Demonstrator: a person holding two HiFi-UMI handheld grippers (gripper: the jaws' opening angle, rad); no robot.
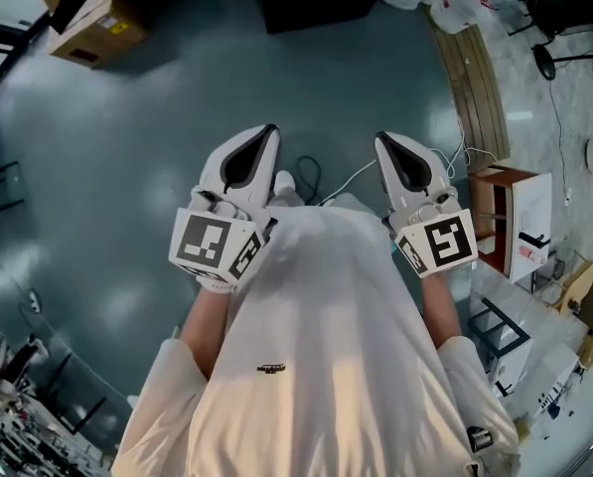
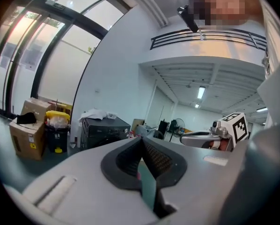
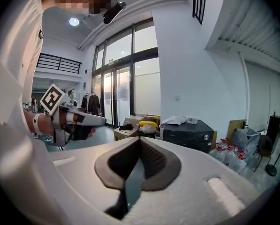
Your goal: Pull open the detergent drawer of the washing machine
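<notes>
Gleaming grey floor (image 1: 127,137), boxy blk washer (image 3: 191,136)

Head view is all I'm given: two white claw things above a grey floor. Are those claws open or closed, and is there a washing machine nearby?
Observer: Both closed. The left gripper and the right gripper each show their jaws pressed together in their own views, with nothing between them.
Operator: And the washing machine?
Observer: A dark machine with a round dial on its front stands ahead, clear of both grippers. It is probably the washer, though I cannot make out a drawer.
Operator: Anything on top of it?
Observer: A white cloth lies on top.
</notes>
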